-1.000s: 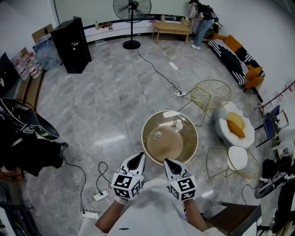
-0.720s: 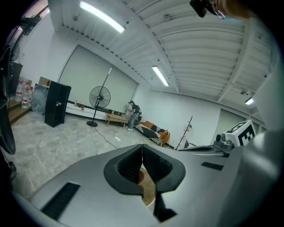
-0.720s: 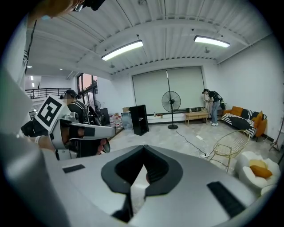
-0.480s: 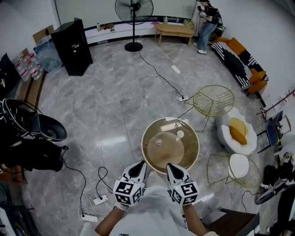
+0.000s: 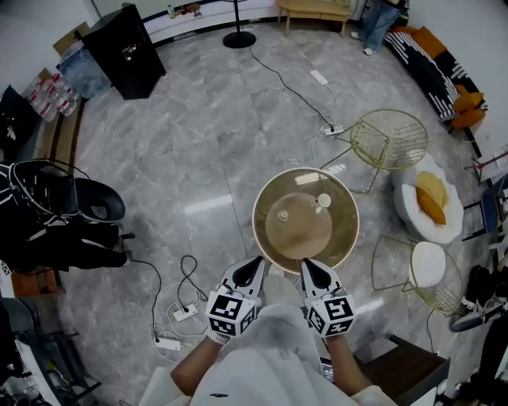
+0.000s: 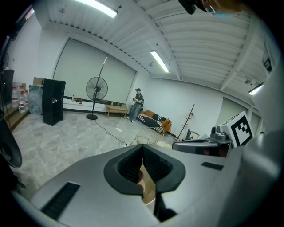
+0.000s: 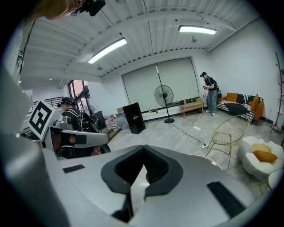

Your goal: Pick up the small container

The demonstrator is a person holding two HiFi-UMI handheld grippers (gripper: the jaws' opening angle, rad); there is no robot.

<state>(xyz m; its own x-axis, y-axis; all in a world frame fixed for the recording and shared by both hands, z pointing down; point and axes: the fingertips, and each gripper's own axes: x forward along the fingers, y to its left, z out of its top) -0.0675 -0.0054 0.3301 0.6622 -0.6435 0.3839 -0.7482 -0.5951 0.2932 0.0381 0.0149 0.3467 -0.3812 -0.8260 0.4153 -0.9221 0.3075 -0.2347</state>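
A round tan table [image 5: 343,252] stands just ahead of me in the head view. On it sit a small tan container with a knob [image 5: 282,215] and a small white round piece [image 5: 323,201]. My left gripper [image 5: 254,265] and right gripper [image 5: 306,267] are held side by side at the table's near edge, short of both items. Both are shut with nothing between the jaws, which the left gripper view [image 6: 142,147] and the right gripper view [image 7: 143,149] also show. The container is hidden behind the jaws in both gripper views.
Two gold wire chairs [image 5: 390,138] [image 5: 432,279] and a white pouf with a yellow cushion [image 5: 429,200] stand right of the table. Cables and power strips [image 5: 181,312] lie on the floor at left. Black bags [image 5: 55,230] sit far left. A person [image 5: 382,17] stands far back.
The table has come nearer and now sits right in front of the two grippers. Both grippers stay shut and side by side.
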